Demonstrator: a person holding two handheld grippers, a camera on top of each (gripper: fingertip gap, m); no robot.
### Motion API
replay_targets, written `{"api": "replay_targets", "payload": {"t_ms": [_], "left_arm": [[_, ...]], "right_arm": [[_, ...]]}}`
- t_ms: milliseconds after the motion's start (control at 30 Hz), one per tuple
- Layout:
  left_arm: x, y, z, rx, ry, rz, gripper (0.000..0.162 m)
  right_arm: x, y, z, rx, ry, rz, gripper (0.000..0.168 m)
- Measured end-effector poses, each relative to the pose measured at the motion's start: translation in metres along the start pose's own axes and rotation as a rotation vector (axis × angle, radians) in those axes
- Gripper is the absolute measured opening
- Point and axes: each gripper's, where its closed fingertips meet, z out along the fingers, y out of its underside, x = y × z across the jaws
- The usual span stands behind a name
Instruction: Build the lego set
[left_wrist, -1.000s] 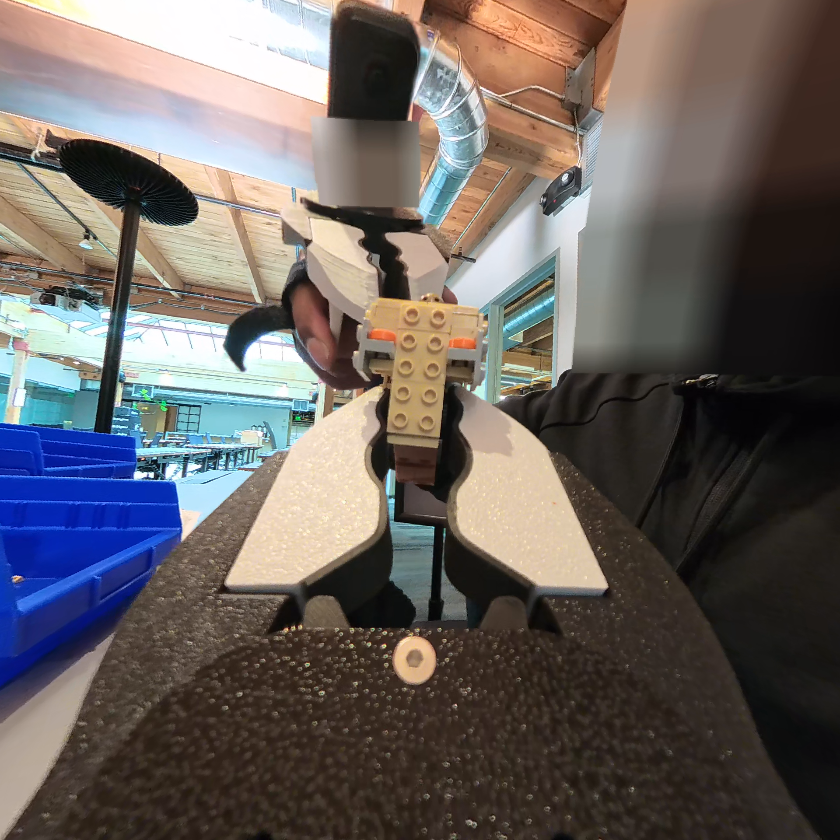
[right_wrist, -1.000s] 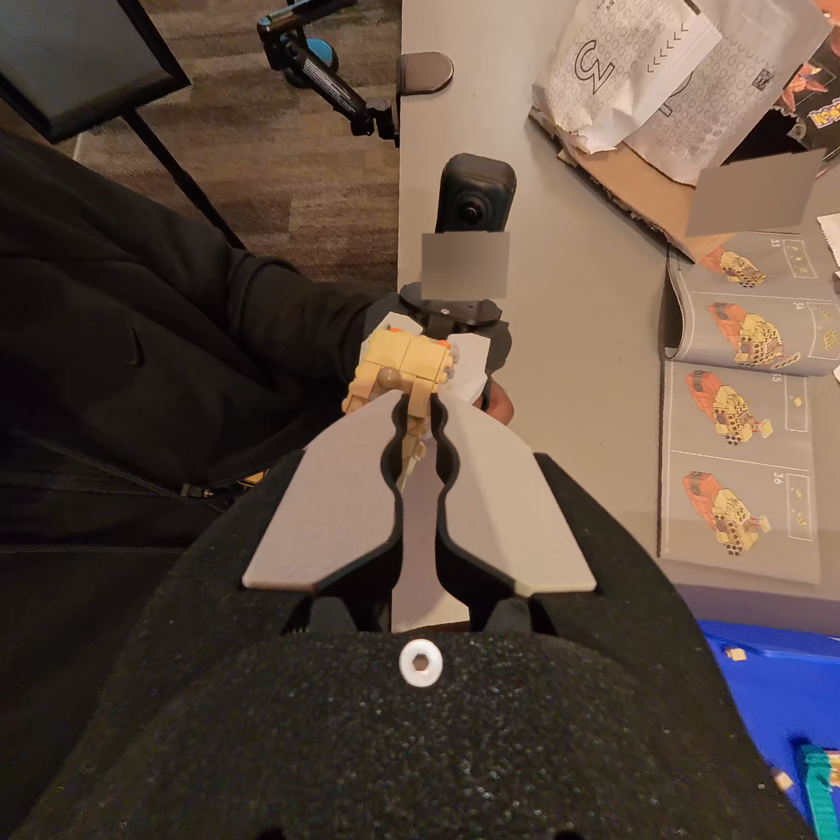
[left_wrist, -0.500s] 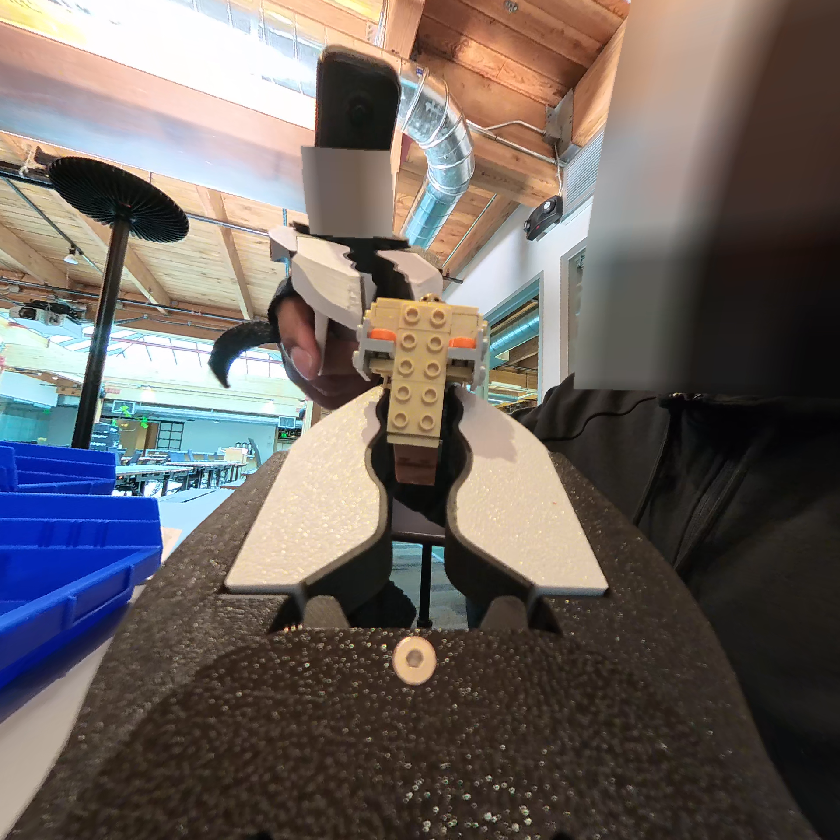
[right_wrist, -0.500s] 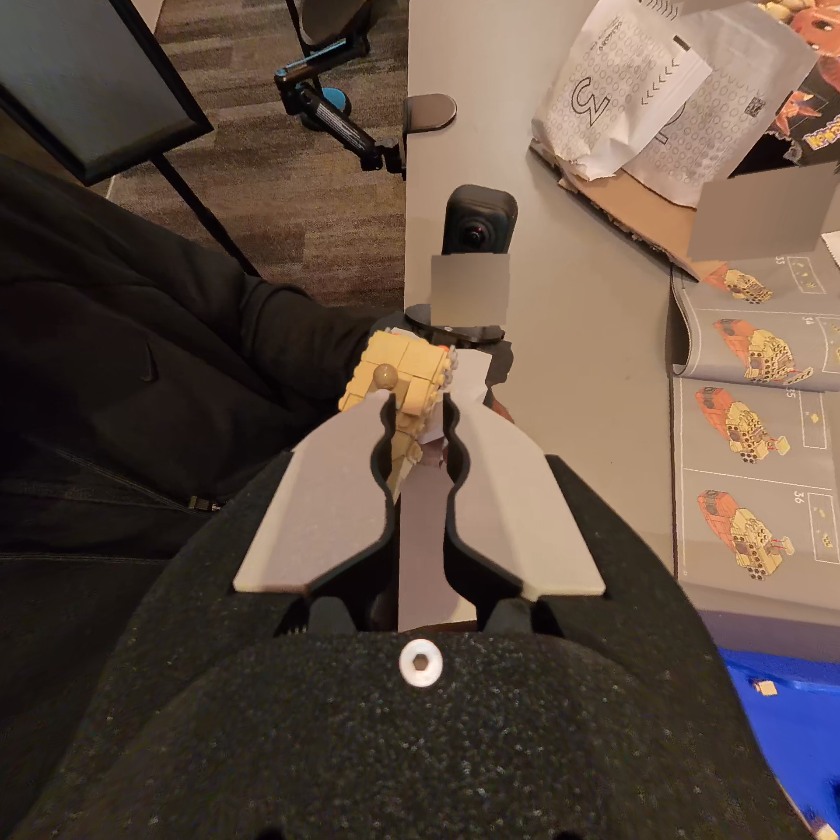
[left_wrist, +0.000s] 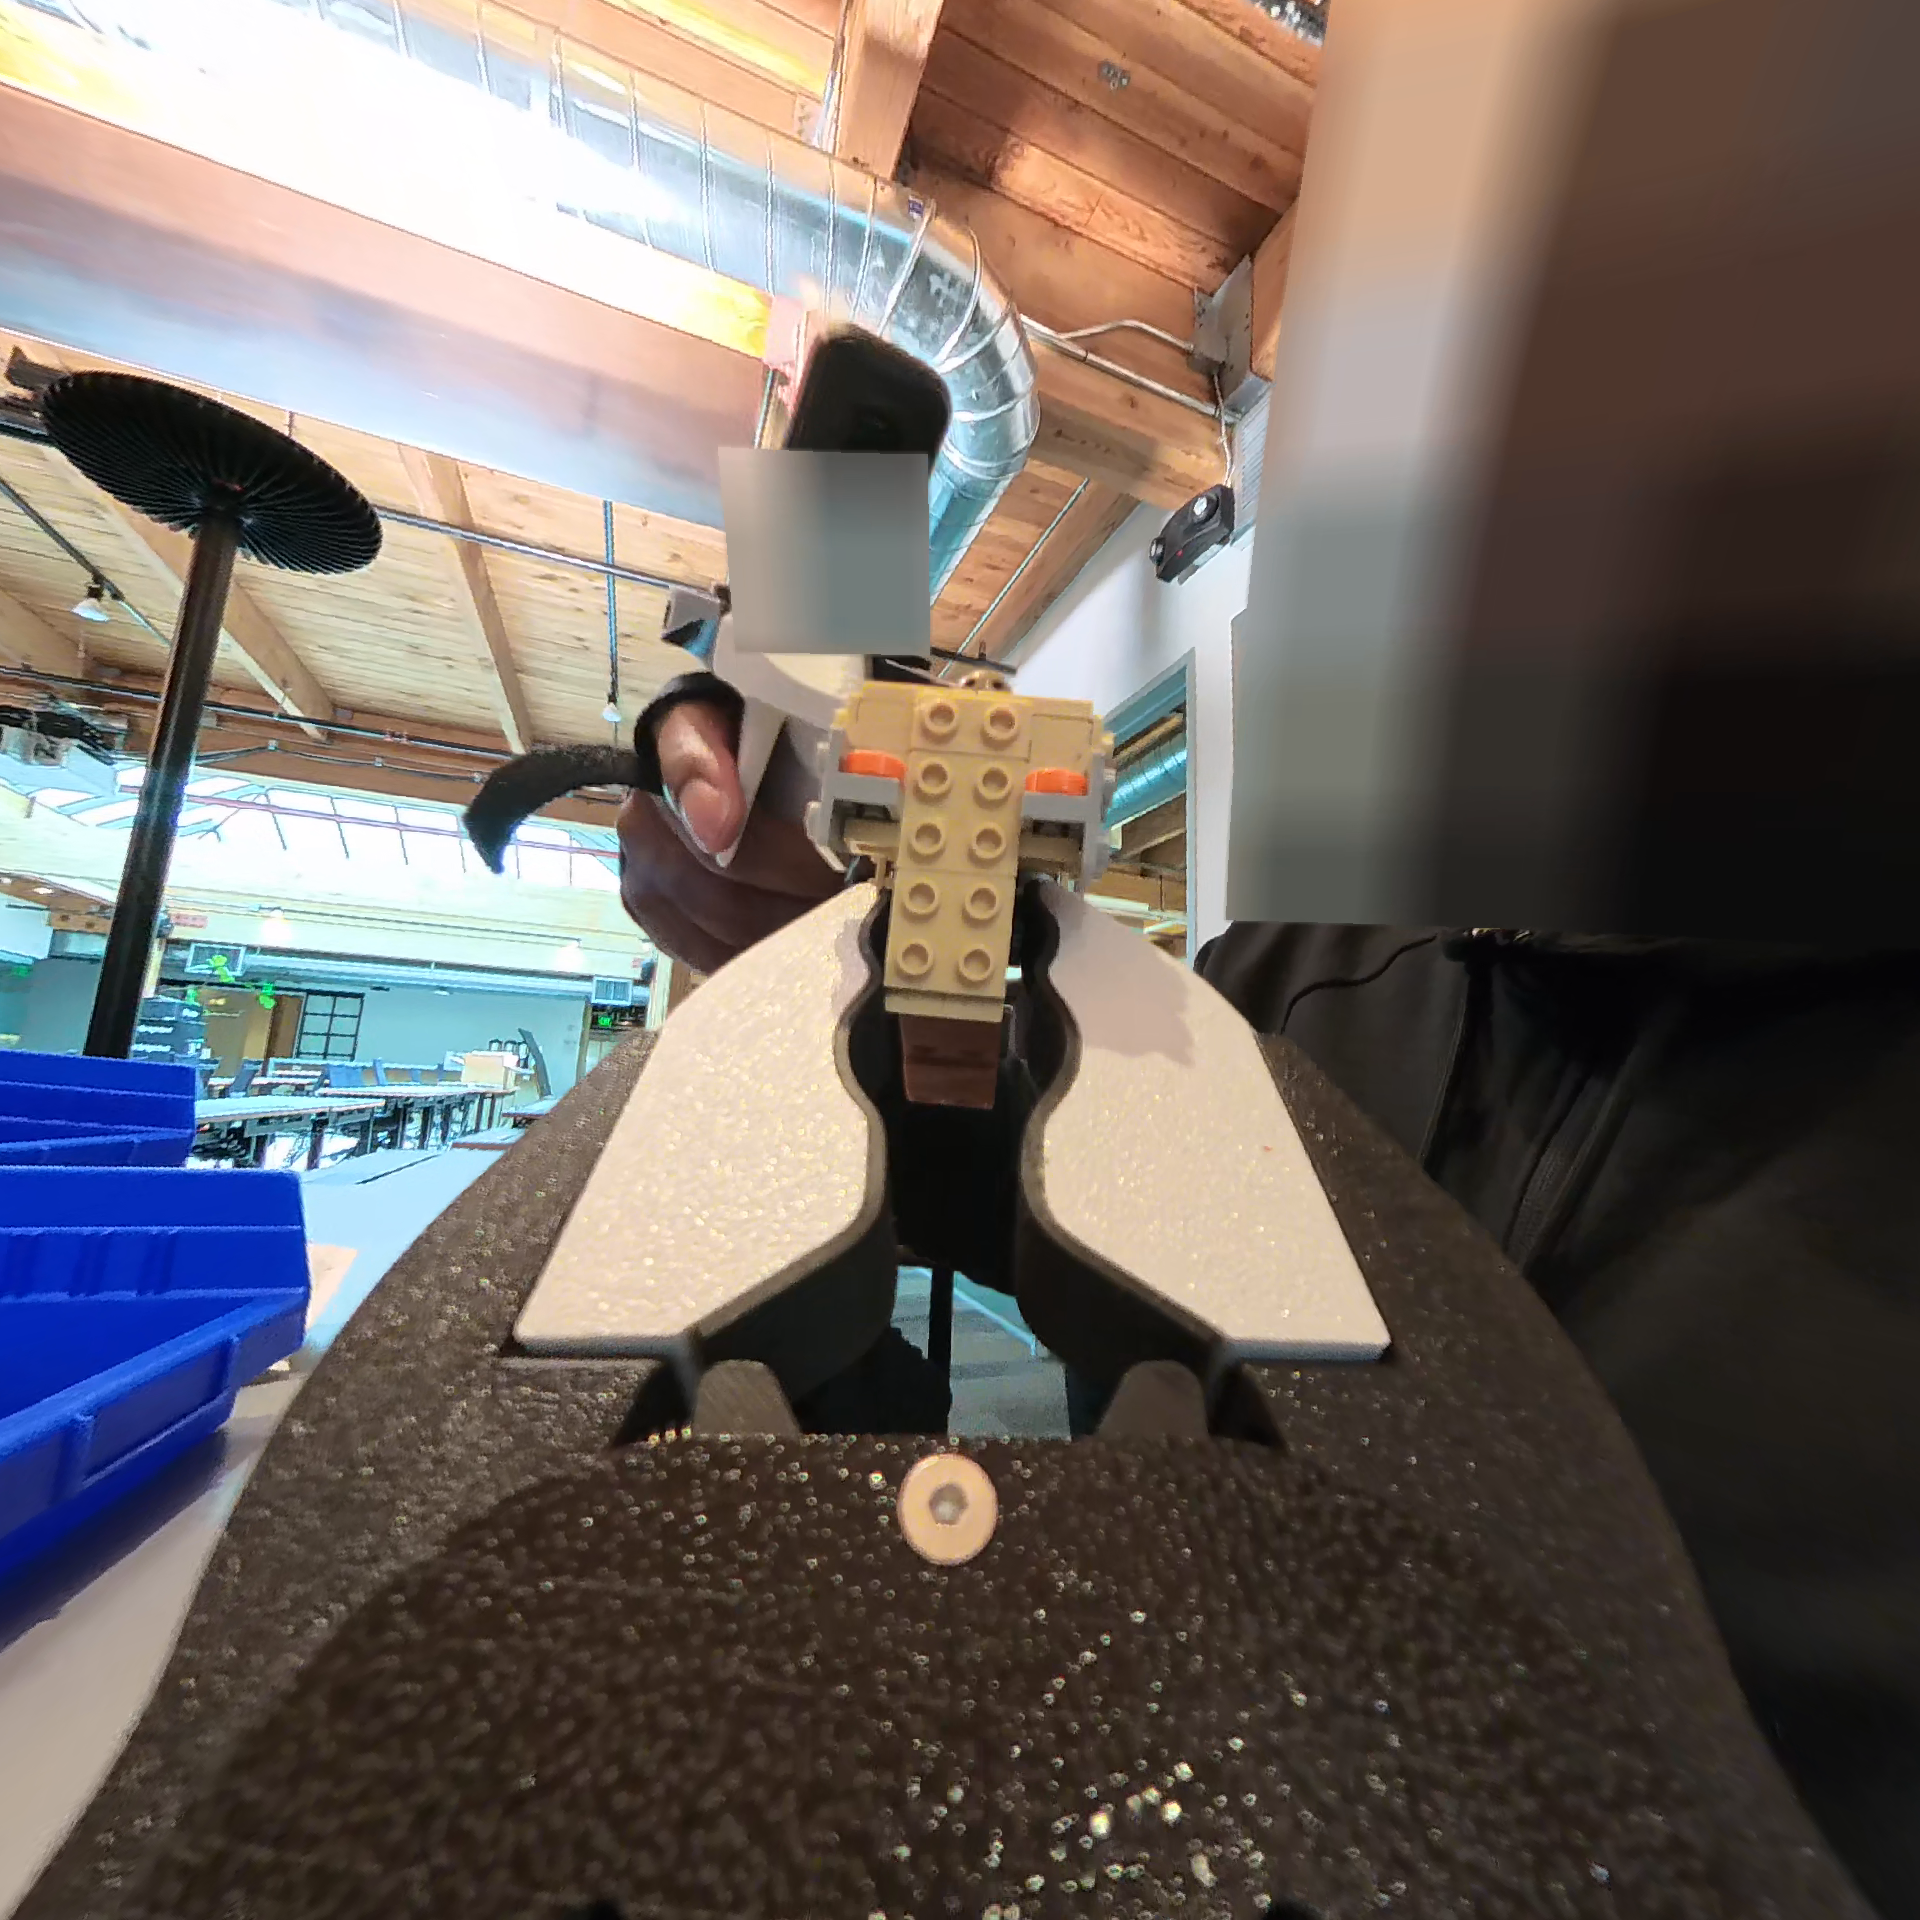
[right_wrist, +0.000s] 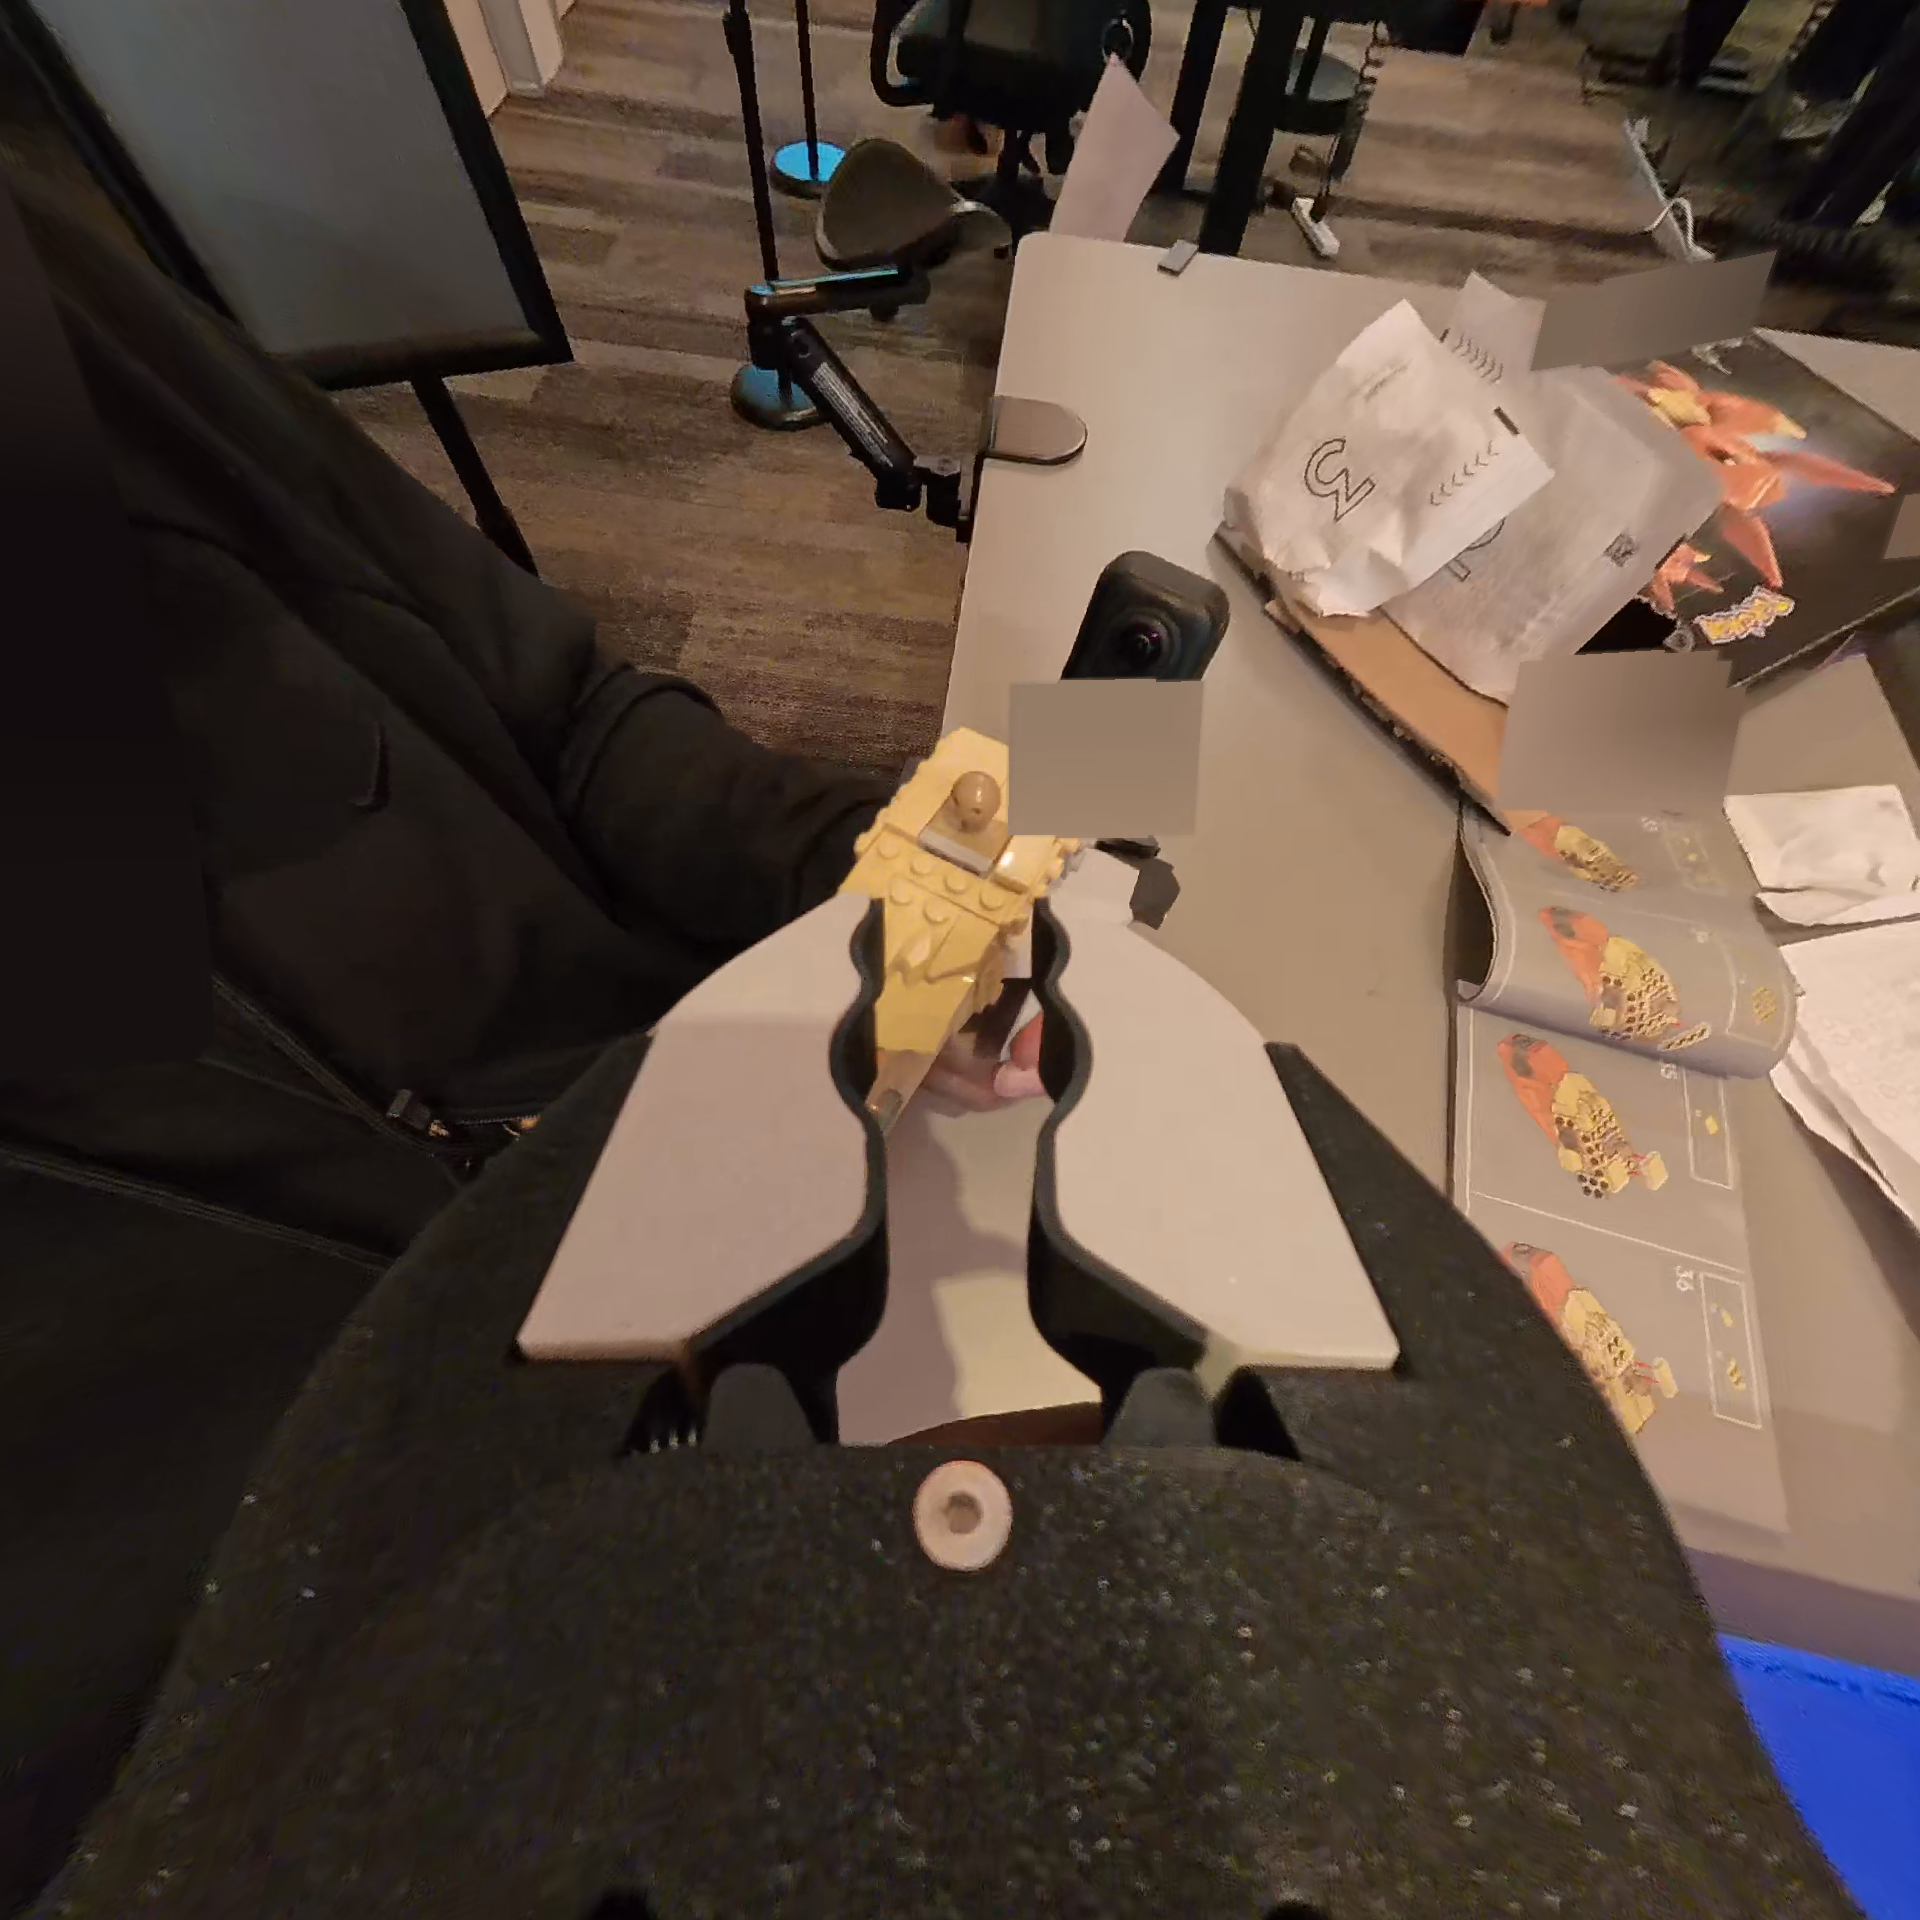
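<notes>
Left wrist view has the tan lego assembly (left_wrist: 956, 862) held up in mid-air, studs facing the camera, two orange pieces tucked at its sides and a brown piece hanging below. The left claw (left_wrist: 951, 925) is clamped on its lower end, tips pressed against both flanks. Behind it, the person's hand (left_wrist: 696, 831) carries the other tool.

Over to the right wrist view, and the same build (right_wrist: 940, 914) sits between the tips of the right claw (right_wrist: 945, 930). Its left tip touches the model, but whether the claw is truly pinching or just closing in, I cannot tell.

Progress? My read is a small sub-assembly is done, several layers deep with a ball-topped piece on top, and plenty remains: the instruction booklet (right_wrist: 1621, 1049) lies open on the grey worktop (right_wrist: 1195, 436) showing a larger orange and tan model.

Containers now. Blue bins (left_wrist: 114, 1340) sit off to the left; their contents are hidden from this low angle. Opened white paper bags (right_wrist: 1382, 488) rest on flattened cardboard (right_wrist: 1423, 686) beside the box (right_wrist: 1787, 499); nothing visible inside them.
</notes>
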Motion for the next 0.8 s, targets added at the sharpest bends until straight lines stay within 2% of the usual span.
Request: {"api": "replay_targets", "payload": {"t_ms": [267,800], "left_arm": [[0.002,0.006,0.003,-0.037,0.006,0.016,0.022],[0.003,0.009,0.004,-0.051,0.008,0.021,0.022]], "right_arm": [[-0.012,0.005,0.002,-0.042,-0.072,-0.024,0.026],[-0.018,0.006,0.010,-0.081,-0.081,-0.048,0.026]]}}
